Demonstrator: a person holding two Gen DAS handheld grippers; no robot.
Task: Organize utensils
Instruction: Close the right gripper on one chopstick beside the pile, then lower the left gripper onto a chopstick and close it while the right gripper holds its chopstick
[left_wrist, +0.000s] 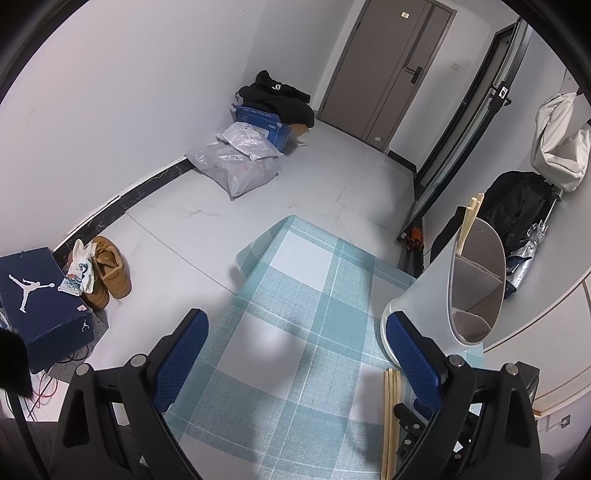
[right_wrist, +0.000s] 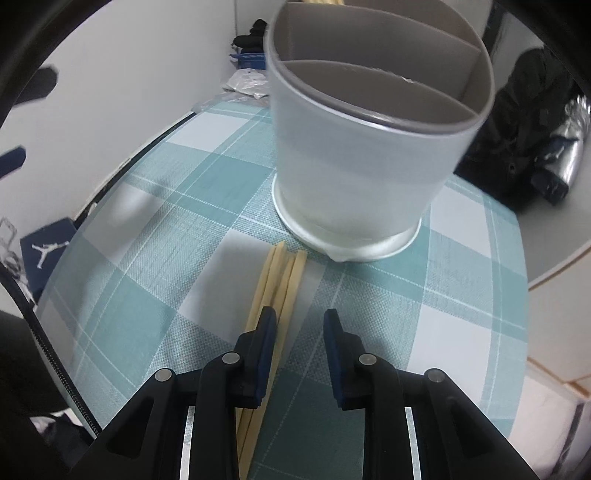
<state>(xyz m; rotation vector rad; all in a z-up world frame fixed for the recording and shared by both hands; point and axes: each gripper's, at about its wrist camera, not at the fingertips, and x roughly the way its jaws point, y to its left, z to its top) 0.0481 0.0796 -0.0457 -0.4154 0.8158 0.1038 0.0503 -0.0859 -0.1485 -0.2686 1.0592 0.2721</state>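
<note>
A white utensil holder (right_wrist: 365, 155) with grey inner dividers stands on the teal checked tablecloth (right_wrist: 177, 236). It also shows in the left wrist view (left_wrist: 439, 295), with two wooden chopsticks (left_wrist: 469, 225) standing in its far compartment. Several wooden chopsticks (right_wrist: 282, 280) lie on the cloth just in front of the holder; they also show in the left wrist view (left_wrist: 391, 413). My right gripper (right_wrist: 300, 332) is open just above these chopsticks, its left finger over them. My left gripper (left_wrist: 295, 343) is wide open and empty, left of the holder.
The table's far edge (left_wrist: 280, 225) drops to a tiled floor. On the floor are a blue shoebox (left_wrist: 40, 302), brown shoes (left_wrist: 110, 273) and parcels (left_wrist: 236, 162). Dark clothing (right_wrist: 524, 110) lies right of the table.
</note>
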